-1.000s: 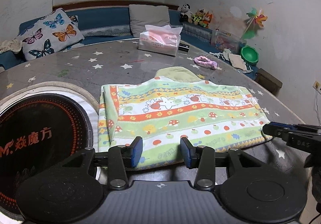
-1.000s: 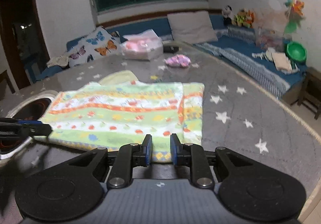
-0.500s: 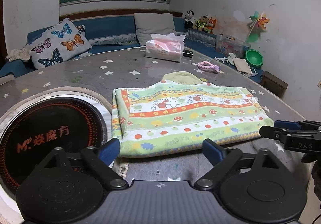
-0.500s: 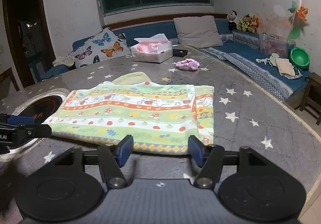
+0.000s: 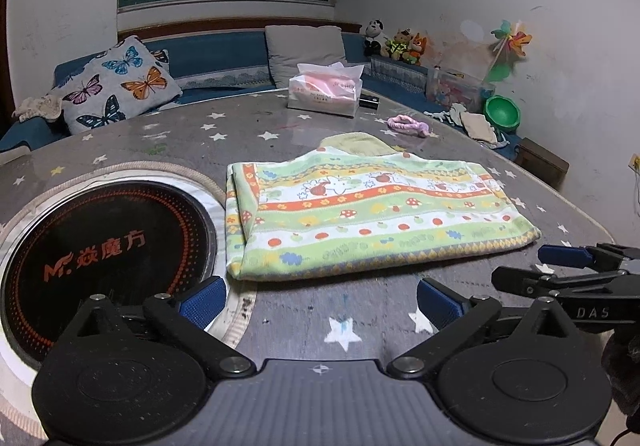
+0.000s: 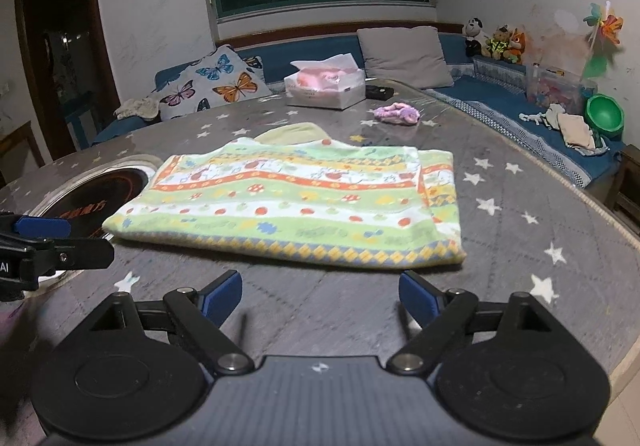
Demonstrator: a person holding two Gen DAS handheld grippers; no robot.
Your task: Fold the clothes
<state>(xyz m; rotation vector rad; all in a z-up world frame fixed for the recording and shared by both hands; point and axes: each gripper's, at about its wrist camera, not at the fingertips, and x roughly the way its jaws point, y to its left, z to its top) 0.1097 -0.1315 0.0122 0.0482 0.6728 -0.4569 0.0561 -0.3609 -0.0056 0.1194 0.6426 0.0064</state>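
A folded green, white and orange patterned garment (image 5: 368, 214) lies flat on the star-patterned table (image 5: 340, 318); it also shows in the right wrist view (image 6: 296, 202). A pale yellow-green part (image 5: 354, 144) sticks out at its far edge. My left gripper (image 5: 320, 302) is open and empty, just short of the garment's near edge. My right gripper (image 6: 320, 292) is open and empty, also short of the near edge. The right gripper shows at the right of the left wrist view (image 5: 568, 270); the left gripper shows at the left of the right wrist view (image 6: 44, 242).
A round black induction plate (image 5: 96, 246) is set in the table left of the garment. A tissue box (image 5: 326, 90), a small black object (image 5: 369, 101) and a pink hair band (image 5: 408, 125) lie at the far side. A sofa with cushions (image 5: 120, 86) runs behind.
Both grippers have opened wide, let go of the garment's near edge and pulled back from it. The garment stays folded on the table.
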